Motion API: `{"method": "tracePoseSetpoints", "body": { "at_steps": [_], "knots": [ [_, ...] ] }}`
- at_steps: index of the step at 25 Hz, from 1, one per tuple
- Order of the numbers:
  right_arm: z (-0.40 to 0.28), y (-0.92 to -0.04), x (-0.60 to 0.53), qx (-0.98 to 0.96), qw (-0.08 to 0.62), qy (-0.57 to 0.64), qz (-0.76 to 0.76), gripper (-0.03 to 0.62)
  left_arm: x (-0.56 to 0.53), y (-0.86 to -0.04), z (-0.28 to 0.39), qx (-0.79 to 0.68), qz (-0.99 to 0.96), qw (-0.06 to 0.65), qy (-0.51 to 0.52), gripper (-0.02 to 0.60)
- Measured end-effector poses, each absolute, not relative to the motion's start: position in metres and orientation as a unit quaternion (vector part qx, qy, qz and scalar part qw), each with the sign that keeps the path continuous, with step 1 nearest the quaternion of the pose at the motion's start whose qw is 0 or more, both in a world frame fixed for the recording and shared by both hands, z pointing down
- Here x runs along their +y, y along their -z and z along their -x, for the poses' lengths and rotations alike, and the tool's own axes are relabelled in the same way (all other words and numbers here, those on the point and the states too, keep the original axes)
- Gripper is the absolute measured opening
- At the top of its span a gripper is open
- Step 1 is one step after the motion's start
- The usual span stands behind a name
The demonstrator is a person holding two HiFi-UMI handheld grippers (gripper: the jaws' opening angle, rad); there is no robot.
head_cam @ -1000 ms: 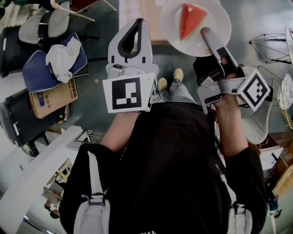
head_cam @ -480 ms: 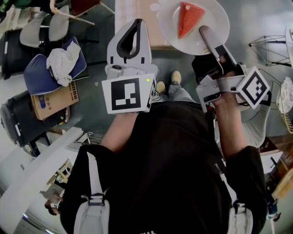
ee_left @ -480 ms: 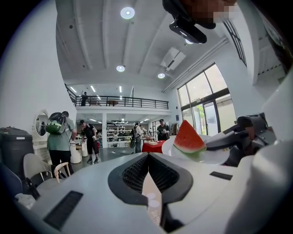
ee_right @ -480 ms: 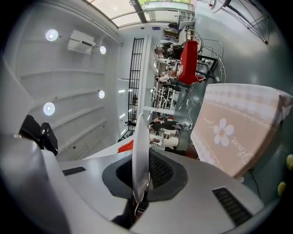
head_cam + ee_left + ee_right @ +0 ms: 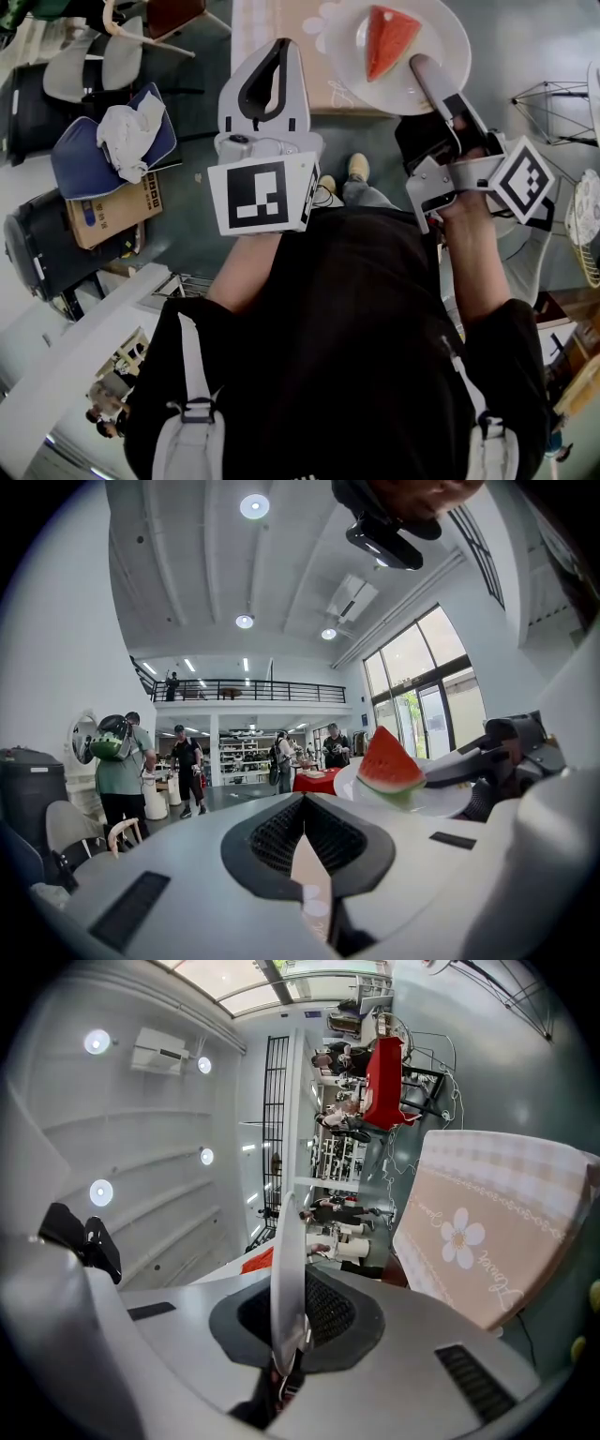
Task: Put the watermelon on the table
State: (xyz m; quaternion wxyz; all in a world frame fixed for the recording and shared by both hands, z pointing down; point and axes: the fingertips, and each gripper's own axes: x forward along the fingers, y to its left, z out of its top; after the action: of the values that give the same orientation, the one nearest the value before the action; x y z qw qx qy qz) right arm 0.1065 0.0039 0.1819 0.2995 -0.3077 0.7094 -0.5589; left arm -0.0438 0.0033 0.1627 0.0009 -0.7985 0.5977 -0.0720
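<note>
Both arms reach forward from torso. Left gripper (image 5: pixel 283 49) level, jaws together, nothing between them. Right gripper (image 5: pixel 424 67) alongside, rolled onto its side, jaws clamped on plate (image 5: pixel 448 33) rim.

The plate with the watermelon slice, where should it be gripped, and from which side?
Grip the plate by its bare rim on the side nearest the person, coming in level and edge-on. It is thin and flat, and the watermelon slice sits away from that edge. The right hand-held gripper is shut there.
</note>
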Motion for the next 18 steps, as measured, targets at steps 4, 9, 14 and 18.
{"method": "tracePoseSetpoints", "body": {
  "at_steps": [4, 9, 14, 18],
  "knots": [
    [-0.115, -0.18, -0.012, 0.712, 0.299, 0.558, 0.304, 0.018, -0.01, -0.163, 0.039, 0.602, 0.795, 0.002, 0.074, 0.009],
    [-0.122, -0.186, -0.018, 0.713, 0.295, 0.562, 0.298, 0.018, -0.018, -0.165, 0.034, 0.608, 0.79, 0.005, 0.075, 0.009],
    [-0.122, -0.187, -0.022, 0.714, 0.297, 0.562, 0.293, 0.018, -0.019, -0.164, 0.033, 0.61, 0.789, 0.011, 0.074, 0.009],
    [-0.123, -0.186, -0.027, 0.716, 0.296, 0.562, 0.29, 0.018, -0.021, -0.163, 0.032, 0.614, 0.786, 0.011, 0.075, 0.009]
  ]
}}
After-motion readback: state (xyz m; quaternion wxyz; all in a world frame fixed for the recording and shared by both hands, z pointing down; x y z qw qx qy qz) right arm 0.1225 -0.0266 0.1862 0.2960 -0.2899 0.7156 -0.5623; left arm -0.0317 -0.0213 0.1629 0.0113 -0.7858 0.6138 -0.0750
